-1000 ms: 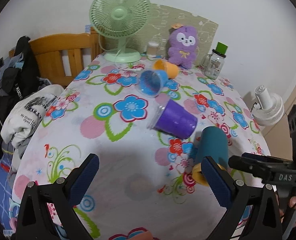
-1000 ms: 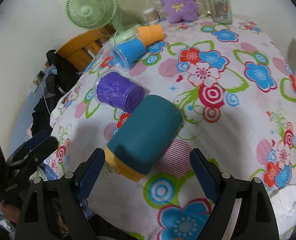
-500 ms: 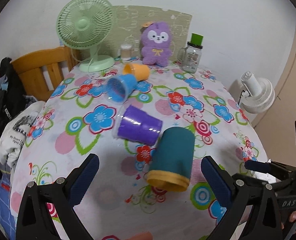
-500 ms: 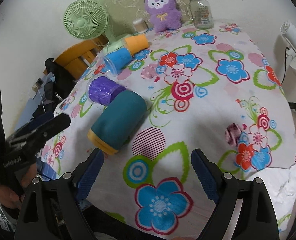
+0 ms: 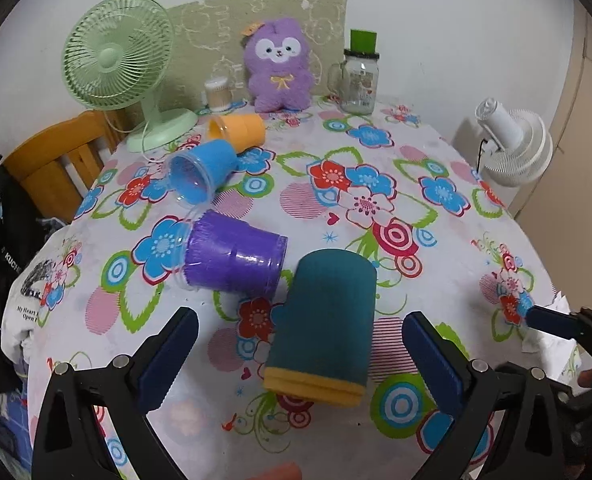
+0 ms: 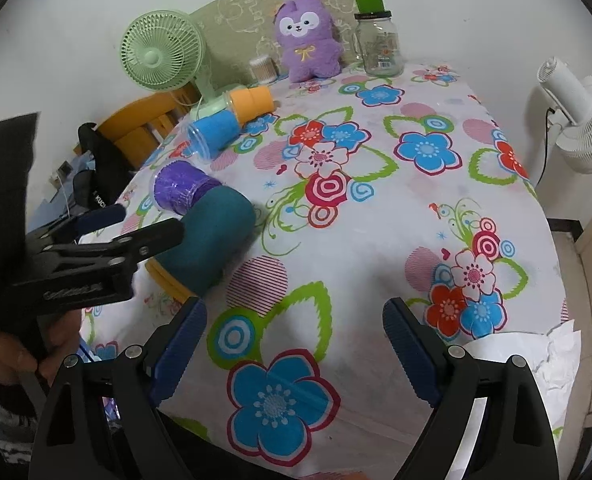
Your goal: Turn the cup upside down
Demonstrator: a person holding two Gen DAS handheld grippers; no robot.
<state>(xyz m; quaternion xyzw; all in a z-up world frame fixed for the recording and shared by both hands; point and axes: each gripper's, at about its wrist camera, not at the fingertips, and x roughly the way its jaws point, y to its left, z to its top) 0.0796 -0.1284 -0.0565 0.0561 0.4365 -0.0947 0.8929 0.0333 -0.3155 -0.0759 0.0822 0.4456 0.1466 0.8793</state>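
A teal cup with a yellow rim [image 5: 324,324] lies on its side on the flowered tablecloth [image 5: 416,240], rim towards me. It also shows in the right wrist view [image 6: 212,236]. My left gripper [image 5: 300,354] is open, its pads on either side of the cup's rim end, not touching it. My right gripper [image 6: 296,344] is open and empty over the table's near right part, well right of the cup. A purple cup [image 5: 232,260], a blue cup [image 5: 202,170] and an orange cup [image 5: 238,132] lie on their sides behind.
A green desk fan [image 5: 120,60], a purple plush toy [image 5: 280,68], a glass jar with a green lid [image 5: 360,76] and a small container [image 5: 218,94] stand at the back. A wooden chair [image 5: 52,156] is left, a white fan [image 5: 512,140] right.
My left gripper has swung right and closed in on the teal cup, now straddling its rim end. My right gripper has drawn back and to the right, away from the cup.
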